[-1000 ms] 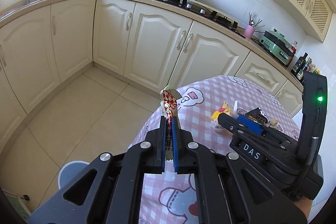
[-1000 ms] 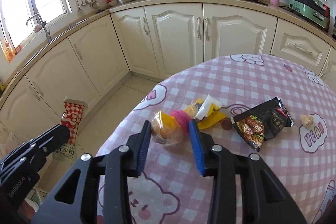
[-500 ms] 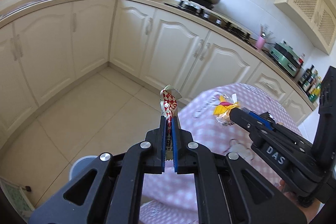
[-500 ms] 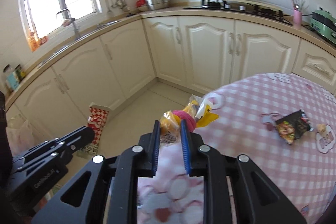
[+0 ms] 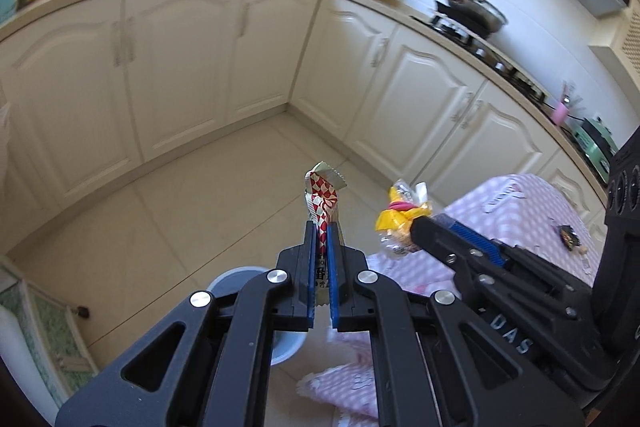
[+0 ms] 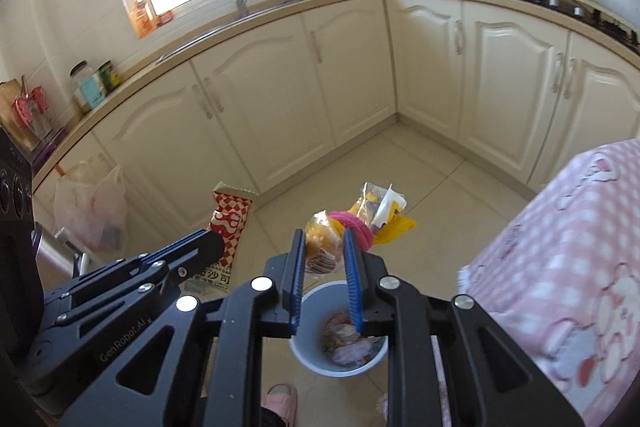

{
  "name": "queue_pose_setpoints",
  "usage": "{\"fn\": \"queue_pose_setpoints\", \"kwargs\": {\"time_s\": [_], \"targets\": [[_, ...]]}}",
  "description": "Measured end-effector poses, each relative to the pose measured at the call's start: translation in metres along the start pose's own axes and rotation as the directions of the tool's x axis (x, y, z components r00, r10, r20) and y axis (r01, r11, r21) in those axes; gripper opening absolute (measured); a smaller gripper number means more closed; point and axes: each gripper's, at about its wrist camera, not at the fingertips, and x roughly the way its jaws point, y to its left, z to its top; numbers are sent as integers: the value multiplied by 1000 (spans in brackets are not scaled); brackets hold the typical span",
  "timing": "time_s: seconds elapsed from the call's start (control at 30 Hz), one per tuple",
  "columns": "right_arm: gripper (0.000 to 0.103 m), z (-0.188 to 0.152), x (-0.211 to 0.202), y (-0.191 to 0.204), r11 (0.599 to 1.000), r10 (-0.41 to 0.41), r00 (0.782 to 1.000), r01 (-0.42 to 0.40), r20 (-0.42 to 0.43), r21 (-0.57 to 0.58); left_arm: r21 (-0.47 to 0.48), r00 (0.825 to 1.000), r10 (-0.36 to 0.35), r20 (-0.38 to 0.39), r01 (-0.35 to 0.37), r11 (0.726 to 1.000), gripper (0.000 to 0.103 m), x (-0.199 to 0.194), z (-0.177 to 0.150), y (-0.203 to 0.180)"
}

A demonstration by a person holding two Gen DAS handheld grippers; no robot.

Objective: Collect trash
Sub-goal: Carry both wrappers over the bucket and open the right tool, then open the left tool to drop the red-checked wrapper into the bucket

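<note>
Holding trash in both grippers above and beside the bin [image 6: 339,341].

Left gripper [image 5: 321,239]: jaws nearly shut, pinching the red-checked wrapper [image 5: 322,199] by its lower half; the top stands free above the tips, beside the bin as the right wrist view shows it. Judged very light, thin and slick foil, limp beyond the pinch; a flat grip low on the sheet suits it. Right gripper [image 6: 325,247]: jaws narrow, clamped on the clear bag end of a wrapper bundle [image 6: 356,223], directly over the bin; the pink and yellow parts hang loose past the tips. Judged light, soft, crushable, prone to slipping apart; the bunched middle is the safest hold. Bin already holds scraps, and stands on the floor near the table [image 6: 568,251].
</note>
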Motion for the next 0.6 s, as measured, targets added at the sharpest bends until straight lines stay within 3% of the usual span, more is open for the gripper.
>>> {"fn": "queue_pose_setpoints", "kwargs": {"time_s": [0.27,0.6], "targets": [[28,-2,46,30,999,0,998,-2,-55,-38,-43,999,37,-23,-38,998,4,10,0,29],[30,-3,44,11,999,-32,998,33,-45,9,-36,998,27,-64,-29,999,4,28,-6,27]]}}
